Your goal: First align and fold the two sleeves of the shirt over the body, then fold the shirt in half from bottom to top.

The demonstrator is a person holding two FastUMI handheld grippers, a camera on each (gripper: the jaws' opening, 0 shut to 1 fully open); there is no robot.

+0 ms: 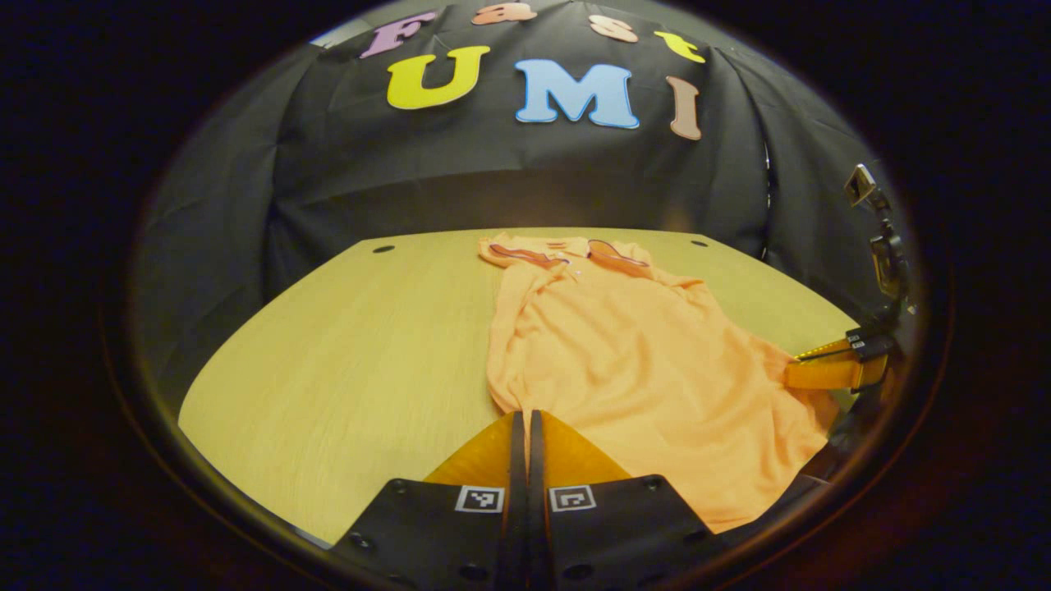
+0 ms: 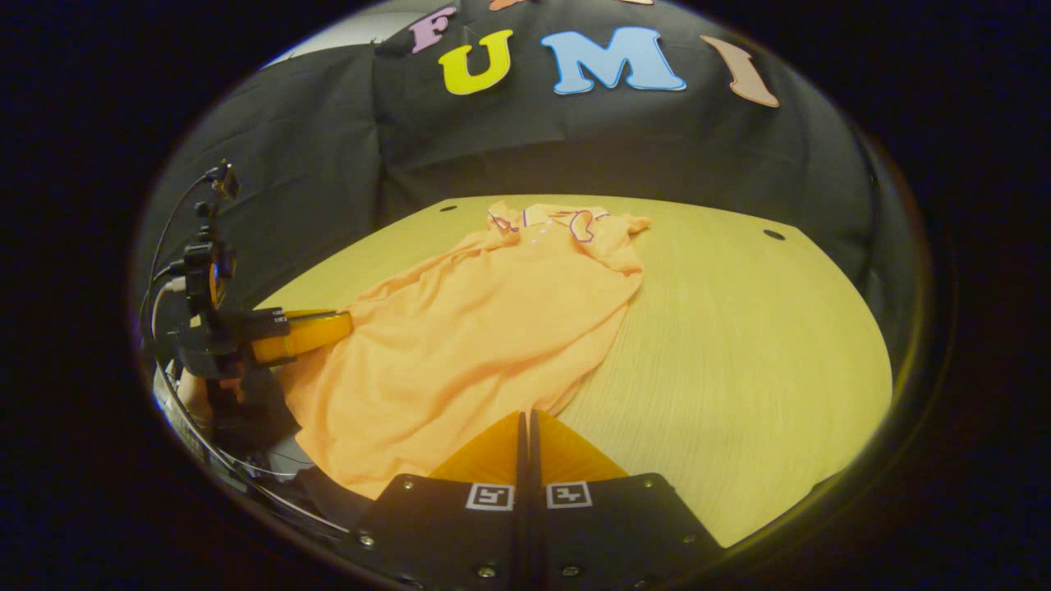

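An orange polo shirt (image 1: 624, 361) lies flat on a pale wooden table (image 1: 353, 361), collar (image 1: 566, 250) at the far edge, hem toward the viewer. Sleeves are folded in over the body, so the shirt forms a long narrow shape.

Left gripper view: left gripper (image 1: 525, 423) sits at the near hem's left corner, jaws pressed together w/ fabric edge right at the tips; can't tell if cloth is pinched. The right gripper (image 1: 800, 365) meets the hem's opposite side.

Right gripper view: right gripper (image 2: 525, 420) jaws are likewise together at the shirt's (image 2: 468, 345) near edge, grip on cloth unclear. The left gripper (image 2: 341, 324) touches the hem, a hand (image 2: 193, 390) below it.
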